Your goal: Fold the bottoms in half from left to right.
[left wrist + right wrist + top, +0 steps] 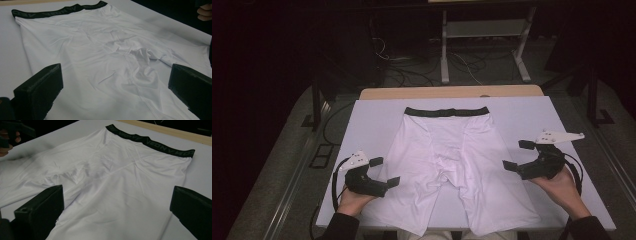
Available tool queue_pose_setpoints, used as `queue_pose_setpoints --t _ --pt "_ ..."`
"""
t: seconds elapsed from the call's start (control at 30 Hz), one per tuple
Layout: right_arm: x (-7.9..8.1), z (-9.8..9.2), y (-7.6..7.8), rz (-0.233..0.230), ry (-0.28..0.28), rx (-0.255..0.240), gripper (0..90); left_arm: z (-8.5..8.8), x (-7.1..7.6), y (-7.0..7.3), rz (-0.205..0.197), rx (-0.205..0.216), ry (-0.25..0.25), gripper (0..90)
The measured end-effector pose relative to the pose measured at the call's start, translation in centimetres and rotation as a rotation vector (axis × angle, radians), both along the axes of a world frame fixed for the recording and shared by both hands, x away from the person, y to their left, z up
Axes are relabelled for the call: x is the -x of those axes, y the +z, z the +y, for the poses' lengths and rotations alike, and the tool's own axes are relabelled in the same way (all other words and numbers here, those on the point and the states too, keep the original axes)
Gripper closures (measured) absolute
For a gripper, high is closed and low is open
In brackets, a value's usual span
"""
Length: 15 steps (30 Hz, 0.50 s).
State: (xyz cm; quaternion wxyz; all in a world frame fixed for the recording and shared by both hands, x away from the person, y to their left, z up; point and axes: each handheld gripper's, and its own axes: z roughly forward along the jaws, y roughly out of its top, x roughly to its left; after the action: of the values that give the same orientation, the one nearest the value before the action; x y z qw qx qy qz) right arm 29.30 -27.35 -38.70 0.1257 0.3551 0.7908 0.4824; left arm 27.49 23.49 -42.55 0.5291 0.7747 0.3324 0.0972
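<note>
White shorts (447, 160) with a black waistband (447, 111) lie flat on the white table cover (367, 120), waistband at the far side, legs toward me. My left gripper (384, 172) hovers at the outer edge of the left leg, open and holding nothing. At the outer edge of the right leg is my right gripper (518, 155), also open with nothing between its jaws. The left gripper view looks across the shorts (112, 57) to the waistband (60, 10). The right gripper view takes in the shorts (120, 182) and their waistband (152, 143).
The cover lies on a wooden table (452, 91) whose far edge shows. Beyond it stands a metal frame (484, 45) with cables on a dark floor. A rail (302, 165) runs along the table's left side.
</note>
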Motion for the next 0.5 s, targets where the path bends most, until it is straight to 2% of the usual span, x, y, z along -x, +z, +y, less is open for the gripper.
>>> queue_pose_setpoints --t 0.23,0.5 --pt "-0.8 0.9 0.4 0.001 0.024 0.018 0.0 0.0 0.0 0.0 0.000 0.001 -0.002 0.0" --pt "-2.4 1.9 0.8 0.013 0.046 0.050 0.0 -0.1 0.0 0.0 -0.004 -0.003 -0.004 0.0"
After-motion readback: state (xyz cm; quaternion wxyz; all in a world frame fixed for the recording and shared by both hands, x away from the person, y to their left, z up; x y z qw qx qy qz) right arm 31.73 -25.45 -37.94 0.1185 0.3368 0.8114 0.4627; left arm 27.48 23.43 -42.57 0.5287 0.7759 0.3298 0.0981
